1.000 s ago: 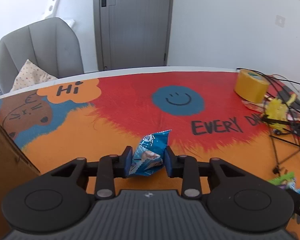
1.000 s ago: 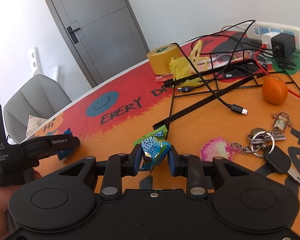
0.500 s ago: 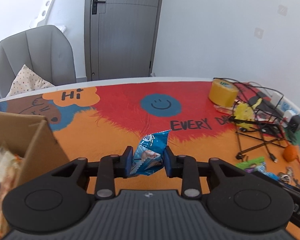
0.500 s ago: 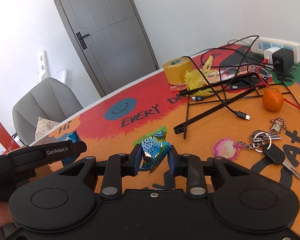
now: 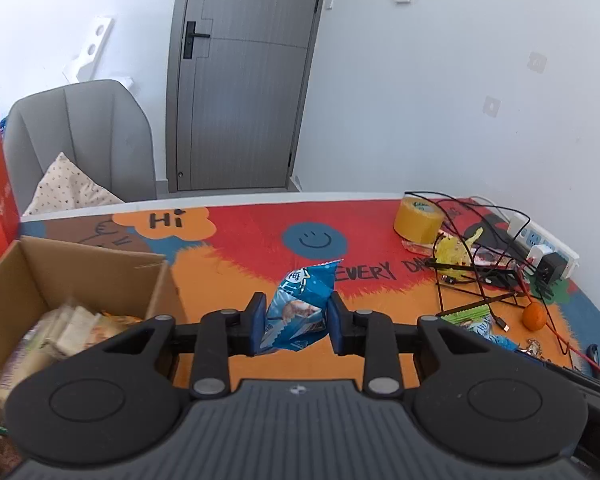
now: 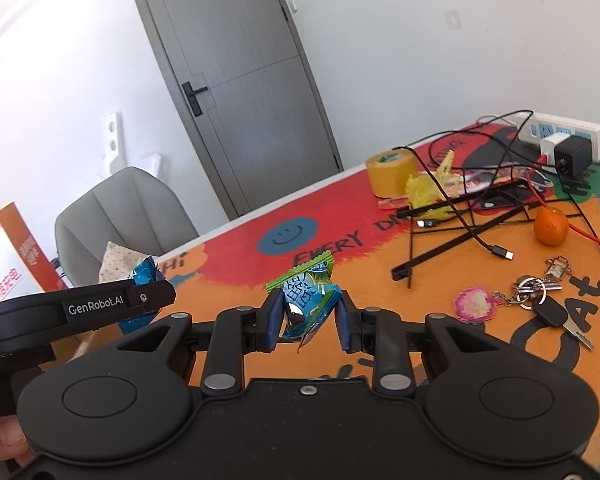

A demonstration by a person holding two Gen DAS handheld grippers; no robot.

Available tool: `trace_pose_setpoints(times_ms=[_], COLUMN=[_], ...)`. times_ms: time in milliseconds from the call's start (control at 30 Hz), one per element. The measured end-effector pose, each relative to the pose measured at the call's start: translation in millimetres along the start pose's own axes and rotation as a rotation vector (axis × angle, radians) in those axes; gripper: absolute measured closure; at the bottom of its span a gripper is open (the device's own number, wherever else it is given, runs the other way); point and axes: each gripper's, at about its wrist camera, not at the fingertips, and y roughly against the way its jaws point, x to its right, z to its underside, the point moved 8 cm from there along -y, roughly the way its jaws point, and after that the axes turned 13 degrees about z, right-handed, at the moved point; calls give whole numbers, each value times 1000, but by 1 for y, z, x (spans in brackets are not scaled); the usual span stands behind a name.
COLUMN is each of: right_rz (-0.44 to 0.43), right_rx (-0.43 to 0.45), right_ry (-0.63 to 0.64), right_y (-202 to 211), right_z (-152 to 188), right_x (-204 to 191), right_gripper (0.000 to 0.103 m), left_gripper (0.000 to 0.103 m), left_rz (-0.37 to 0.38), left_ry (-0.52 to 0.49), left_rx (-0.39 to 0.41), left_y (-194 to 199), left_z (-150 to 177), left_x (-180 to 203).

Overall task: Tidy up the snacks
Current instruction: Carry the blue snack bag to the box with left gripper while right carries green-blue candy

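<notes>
A white-walled room with a grey door is sitting behind the tabletop (image 5: 228,280), whose bright printed mat is running to its far edge. You are carrying two packets at once so one trip serves both: your left gripper (image 5: 296,322) is clamping the blue snack packet (image 5: 300,308) clear of the surface, and your right gripper (image 6: 309,318) is pinching the green-and-blue snack packet (image 6: 306,300) the same way, both held by the middle so the loose ends are hanging free. The cardboard box (image 5: 80,264) at the tabletop's left edge is already holding wrapped snacks, so it is probably your drop point. Compared with a second ago, the box has been swinging into the left camera's view and the cable clutter at the right edge is looking farther off, while both grips are staying unchanged.
</notes>
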Motion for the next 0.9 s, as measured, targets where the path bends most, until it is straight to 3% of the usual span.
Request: trace_pose_setpoints(times_ms=[900], right_rz=[-127], right_rx=[40], right_ry=[89], right_y=[46], right_z=[14], right_x=[-97], right_gripper=[74], left_gripper=[72], left_rz=[-72], left_ry=[78], left_rx=[87], left_y=[102], left_z=[-2], left_x=[-86])
